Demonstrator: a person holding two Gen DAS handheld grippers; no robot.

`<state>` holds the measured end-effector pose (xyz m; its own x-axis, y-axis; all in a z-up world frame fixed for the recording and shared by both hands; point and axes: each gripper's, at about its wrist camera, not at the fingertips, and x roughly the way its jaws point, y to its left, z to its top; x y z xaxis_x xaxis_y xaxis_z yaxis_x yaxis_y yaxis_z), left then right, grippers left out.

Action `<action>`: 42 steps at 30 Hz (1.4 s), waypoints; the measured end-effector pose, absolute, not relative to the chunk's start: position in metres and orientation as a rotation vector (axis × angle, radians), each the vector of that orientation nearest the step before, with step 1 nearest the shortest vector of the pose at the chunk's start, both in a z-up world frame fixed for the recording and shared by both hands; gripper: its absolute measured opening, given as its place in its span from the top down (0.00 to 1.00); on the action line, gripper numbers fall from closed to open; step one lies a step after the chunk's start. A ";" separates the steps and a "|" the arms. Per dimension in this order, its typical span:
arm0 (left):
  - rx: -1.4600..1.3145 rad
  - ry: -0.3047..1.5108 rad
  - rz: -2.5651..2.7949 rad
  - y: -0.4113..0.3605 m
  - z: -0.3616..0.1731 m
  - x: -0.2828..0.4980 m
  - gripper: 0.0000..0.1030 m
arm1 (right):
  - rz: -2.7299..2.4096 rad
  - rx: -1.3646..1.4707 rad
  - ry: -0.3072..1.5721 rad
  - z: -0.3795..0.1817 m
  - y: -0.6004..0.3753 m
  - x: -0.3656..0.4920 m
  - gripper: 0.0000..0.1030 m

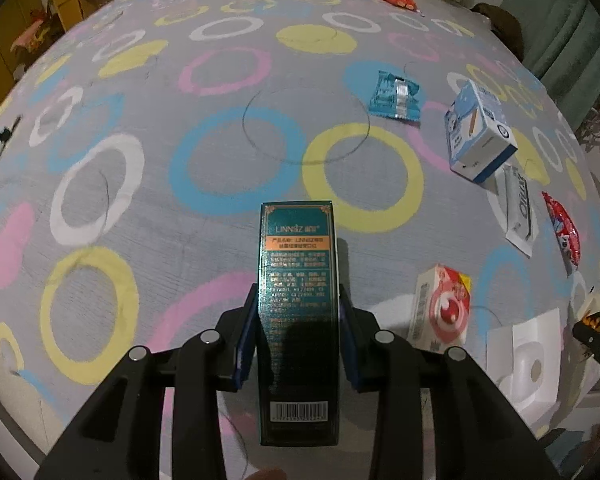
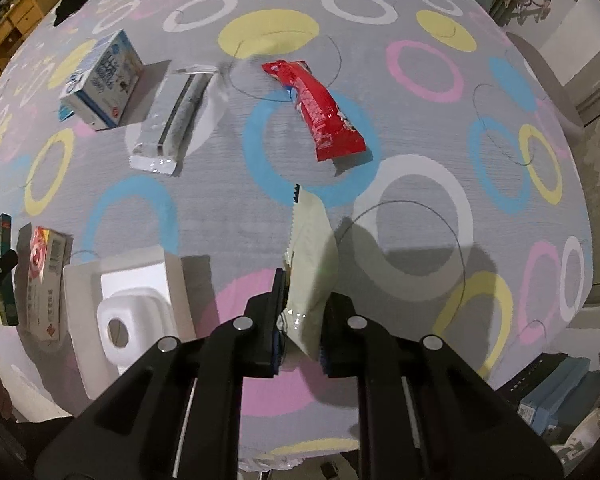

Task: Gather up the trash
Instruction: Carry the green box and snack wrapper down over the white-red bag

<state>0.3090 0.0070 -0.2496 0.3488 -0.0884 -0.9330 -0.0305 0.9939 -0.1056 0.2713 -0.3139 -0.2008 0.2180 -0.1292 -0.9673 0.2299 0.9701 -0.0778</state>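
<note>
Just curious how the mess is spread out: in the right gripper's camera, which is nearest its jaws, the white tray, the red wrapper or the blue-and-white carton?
1. White tray, just left of the jaws.
2. Red wrapper, straight ahead, mid-bed.
3. Blue-and-white carton, far upper left.

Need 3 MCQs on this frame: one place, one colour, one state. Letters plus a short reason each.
1. Where is the red wrapper?
A. flat on the bedspread
B. in the left gripper
C. on the white tray

2. What colour is the box in the left gripper?
A. yellow
B. dark green
C. white

3. What is the right gripper doing?
A. open, empty
B. shut on a pale wrapper
C. shut on the blue-white carton

Key:
1 A: it lies on the ringed bedspread.
2 B: the dark green box sits between the pads.
3 B: the pale wrapper is pinched.
</note>
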 end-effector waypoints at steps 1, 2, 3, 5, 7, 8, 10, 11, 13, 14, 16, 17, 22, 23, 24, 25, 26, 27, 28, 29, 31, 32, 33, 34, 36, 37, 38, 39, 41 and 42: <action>-0.114 1.213 -0.040 0.009 -0.249 0.306 0.66 | -0.245 0.088 1.325 -0.199 -0.312 0.268 0.87; -0.106 1.206 -0.037 0.009 -0.248 0.304 0.66 | -0.240 0.090 1.323 -0.203 -0.312 0.267 0.87; -0.091 1.195 -0.033 0.008 -0.246 0.300 0.66 | -0.236 0.090 1.319 -0.201 -0.310 0.265 0.87; -0.082 1.184 -0.036 0.008 -0.243 0.293 0.66 | -0.228 0.088 1.309 -0.207 -0.309 0.262 0.87; -0.075 1.183 -0.037 0.009 -0.242 0.287 0.66 | -0.220 0.086 1.296 -0.210 -0.307 0.260 0.87; -0.078 1.181 -0.038 0.010 -0.242 0.285 0.66 | -0.217 0.087 1.292 -0.209 -0.306 0.259 0.87; -0.084 1.178 -0.029 0.013 -0.242 0.279 0.66 | -0.205 0.098 1.282 -0.211 -0.306 0.253 0.87; -0.091 1.177 -0.029 0.014 -0.242 0.276 0.66 | -0.201 0.100 1.277 -0.213 -0.310 0.247 0.87; -0.103 1.166 -0.031 0.017 -0.240 0.267 0.66 | -0.196 0.096 1.268 -0.210 -0.309 0.238 0.87; -0.103 1.164 -0.030 0.018 -0.240 0.264 0.66 | -0.195 0.089 1.264 -0.210 -0.307 0.235 0.87; -0.121 1.162 -0.040 0.020 -0.238 0.254 0.66 | -0.196 0.088 1.259 -0.212 -0.308 0.231 0.87; -0.125 1.154 -0.046 0.020 -0.237 0.247 0.66 | -0.195 0.091 1.255 -0.213 -0.308 0.231 0.87; -0.099 1.130 -0.051 0.018 -0.230 0.217 0.66 | -0.174 0.101 1.225 -0.203 -0.300 0.204 0.87; -0.078 1.125 -0.054 0.015 -0.228 0.211 0.66 | -0.170 0.106 1.216 -0.198 -0.299 0.199 0.87; -0.066 1.121 -0.057 0.014 -0.226 0.207 0.66 | -0.167 0.109 1.209 -0.195 -0.300 0.195 0.87; -0.053 1.113 -0.062 0.012 -0.223 0.202 0.66 | -0.164 0.114 1.201 -0.190 -0.300 0.190 0.87; -0.040 1.106 -0.066 0.010 -0.220 0.197 0.66 | -0.162 0.116 1.193 -0.185 -0.301 0.187 0.87; -0.029 1.101 -0.069 0.007 -0.216 0.192 0.66 | -0.159 0.120 1.181 -0.179 -0.302 0.183 0.87; -0.023 1.096 -0.076 0.005 -0.212 0.187 0.66 | -0.156 0.124 1.170 -0.173 -0.303 0.179 0.87; -0.018 1.092 -0.082 0.003 -0.208 0.182 0.66 | -0.154 0.127 1.162 -0.169 -0.304 0.176 0.87; -0.010 1.077 -0.097 -0.002 -0.197 0.172 0.66 | -0.150 0.126 1.139 -0.157 -0.306 0.168 0.87; -0.010 1.074 -0.106 -0.004 -0.192 0.167 0.66 | -0.148 0.128 1.132 -0.153 -0.307 0.165 0.87; -0.011 1.070 -0.118 -0.007 -0.186 0.160 0.66 | -0.143 0.134 1.121 -0.147 -0.309 0.160 0.87; -0.011 1.067 -0.123 -0.009 -0.182 0.155 0.66 | -0.141 0.133 1.113 -0.144 -0.309 0.156 0.87; -0.006 1.060 -0.143 -0.016 -0.174 0.144 0.66 | -0.137 0.125 1.090 -0.135 -0.307 0.147 0.87; 0.000 1.054 -0.153 -0.019 -0.170 0.138 0.66 | -0.132 0.121 1.080 -0.132 -0.306 0.141 0.87; 0.006 1.049 -0.164 -0.023 -0.166 0.130 0.66 | -0.129 0.119 1.069 -0.129 -0.305 0.137 0.87; 0.009 1.048 -0.175 -0.026 -0.163 0.124 0.66 | -0.120 0.122 1.055 -0.125 -0.304 0.130 0.87; 0.014 1.043 -0.196 -0.032 -0.159 0.114 0.66 | -0.108 0.123 1.033 -0.120 -0.302 0.118 0.87; 0.027 1.031 -0.211 -0.037 -0.156 0.105 0.66 | -0.105 0.116 1.022 -0.119 -0.300 0.110 0.87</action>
<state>0.1051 -0.0372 -0.1559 0.4955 -0.1615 -0.8535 0.1866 0.9794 -0.0770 0.1101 -0.2995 -0.1193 0.5177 -0.0331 -0.8549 0.1418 0.9887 0.0476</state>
